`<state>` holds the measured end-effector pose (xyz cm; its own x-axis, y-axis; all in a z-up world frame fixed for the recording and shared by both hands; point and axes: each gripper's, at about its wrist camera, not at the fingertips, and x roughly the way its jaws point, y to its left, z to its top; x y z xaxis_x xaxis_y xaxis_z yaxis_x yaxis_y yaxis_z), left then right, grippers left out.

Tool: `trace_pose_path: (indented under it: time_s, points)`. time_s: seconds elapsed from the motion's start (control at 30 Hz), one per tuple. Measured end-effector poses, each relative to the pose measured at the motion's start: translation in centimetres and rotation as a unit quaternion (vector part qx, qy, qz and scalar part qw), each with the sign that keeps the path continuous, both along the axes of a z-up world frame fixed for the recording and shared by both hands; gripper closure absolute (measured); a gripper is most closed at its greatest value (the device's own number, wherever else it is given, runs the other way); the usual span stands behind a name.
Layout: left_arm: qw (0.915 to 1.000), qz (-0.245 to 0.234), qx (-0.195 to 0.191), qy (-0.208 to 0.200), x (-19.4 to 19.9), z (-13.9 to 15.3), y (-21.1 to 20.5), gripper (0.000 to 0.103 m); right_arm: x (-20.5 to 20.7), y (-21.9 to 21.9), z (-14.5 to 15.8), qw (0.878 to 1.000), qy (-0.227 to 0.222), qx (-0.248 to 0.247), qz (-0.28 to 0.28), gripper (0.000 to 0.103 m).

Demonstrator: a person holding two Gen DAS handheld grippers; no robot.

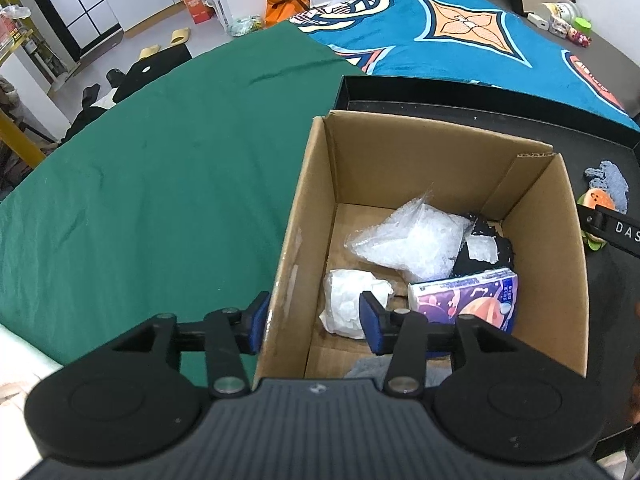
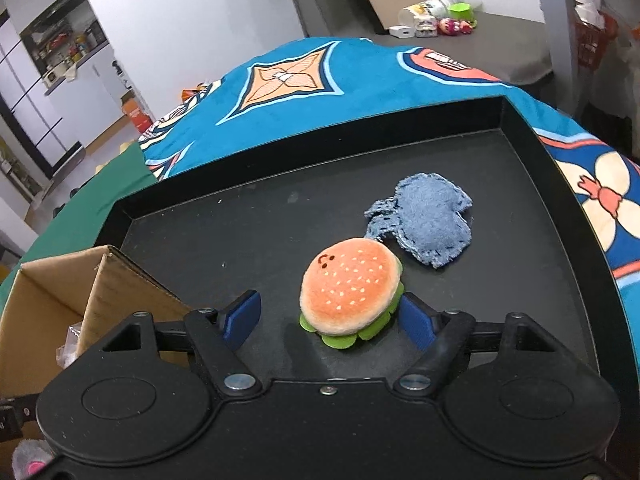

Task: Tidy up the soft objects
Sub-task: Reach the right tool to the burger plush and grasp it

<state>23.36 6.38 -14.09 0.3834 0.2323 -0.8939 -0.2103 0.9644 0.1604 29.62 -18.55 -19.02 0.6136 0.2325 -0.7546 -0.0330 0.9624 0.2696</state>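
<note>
A cardboard box stands on a black tray. In it lie a clear plastic bag, a white crumpled wad, a purple tissue pack, a black item and a grey cloth. My left gripper is open, its jaws astride the box's left wall. A plush hamburger lies on the tray, and a blue cloth lies behind it. My right gripper is open, its jaws on either side of the hamburger, the right pad close to it.
The tray lies on a bed with a green sheet and a blue patterned blanket. Small toys and cups stand on a grey surface beyond. The box corner is left of my right gripper.
</note>
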Motion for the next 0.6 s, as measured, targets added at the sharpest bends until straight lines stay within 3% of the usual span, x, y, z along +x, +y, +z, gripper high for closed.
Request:
trace_pose_path:
  time_s: [0.1,0.17,0.3,0.6]
  points:
    - [1.0,0.002,0.001,0.001,0.23,-0.17,-0.04,0.055,0.28,0.23,-0.03,1.0,-0.003,-0.007,0.009,0.04]
    - [1.0,0.004,0.002,0.001,0.31,-0.27,-0.08,0.054,0.42,0.27,-0.16,1.0,-0.001,-0.01,0.012,0.06]
    - [1.0,0.004,0.003,0.0,0.31,-0.46,-0.12,0.053,0.37,0.48,-0.29,0.999,-0.003,-0.034,0.023,0.064]
    - [1.0,0.003,-0.006,-0.002,-0.15,-0.07,0.01,0.053,-0.08,0.42,0.57,0.999,-0.004,-0.034,0.022,0.066]
